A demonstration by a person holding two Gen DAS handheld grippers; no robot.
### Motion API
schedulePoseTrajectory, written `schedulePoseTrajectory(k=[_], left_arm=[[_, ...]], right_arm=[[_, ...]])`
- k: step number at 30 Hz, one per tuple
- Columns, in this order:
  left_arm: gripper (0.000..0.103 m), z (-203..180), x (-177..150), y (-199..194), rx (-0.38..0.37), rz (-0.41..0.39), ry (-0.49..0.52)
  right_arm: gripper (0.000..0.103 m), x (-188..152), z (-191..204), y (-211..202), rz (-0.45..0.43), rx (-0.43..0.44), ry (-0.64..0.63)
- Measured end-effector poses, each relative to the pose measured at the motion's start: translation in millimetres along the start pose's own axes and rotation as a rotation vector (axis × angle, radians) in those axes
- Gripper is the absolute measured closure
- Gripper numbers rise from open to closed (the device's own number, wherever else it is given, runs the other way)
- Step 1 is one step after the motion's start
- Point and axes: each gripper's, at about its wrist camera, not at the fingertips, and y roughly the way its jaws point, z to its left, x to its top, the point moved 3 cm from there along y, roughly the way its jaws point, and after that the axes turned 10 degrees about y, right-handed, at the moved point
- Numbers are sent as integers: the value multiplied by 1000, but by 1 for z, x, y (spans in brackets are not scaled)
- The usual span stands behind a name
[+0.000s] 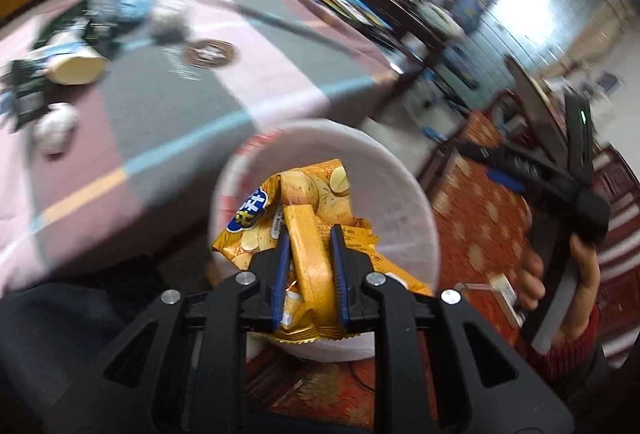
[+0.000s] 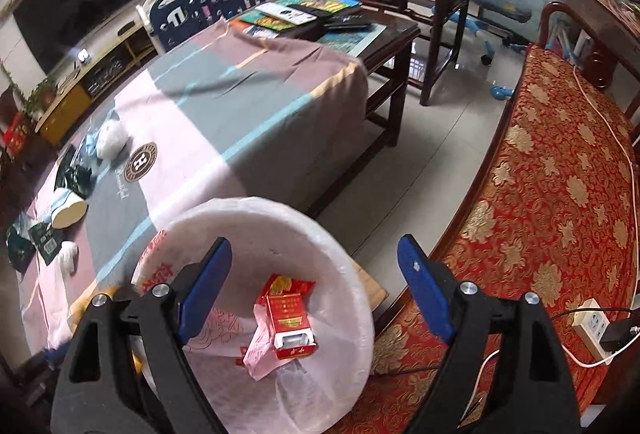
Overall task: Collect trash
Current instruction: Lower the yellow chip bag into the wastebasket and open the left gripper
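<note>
My left gripper (image 1: 310,234) is shut on a yellow chip bag (image 1: 308,222) and holds it over the white-lined trash bin (image 1: 404,202). My right gripper (image 2: 314,258) is open and empty above the same bin (image 2: 248,222), which holds a red cigarette pack (image 2: 290,322) and pink wrappers (image 2: 260,350). The right gripper also shows in the left wrist view (image 1: 560,174), held by a hand. On the table lie a crushed paper cup (image 2: 70,212), crumpled tissues (image 2: 112,140), and dark green wrappers (image 2: 40,238).
The table with its pink and grey cloth (image 2: 248,114) stands left of the bin. A red patterned sofa (image 2: 560,174) is to the right, with a power strip (image 2: 592,328) on it. Books (image 2: 304,14) lie at the table's far end.
</note>
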Motion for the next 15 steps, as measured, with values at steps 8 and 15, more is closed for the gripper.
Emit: schedulePoseTrajectory(k=[8,15], left_arm=[[21,-1,0,11,69,11,-1],[21,69,-8,-75,584,-224,-149]], right_arm=[[20,0,3,13,29,6,-12],[20,-13,36,20,51,49,-68]])
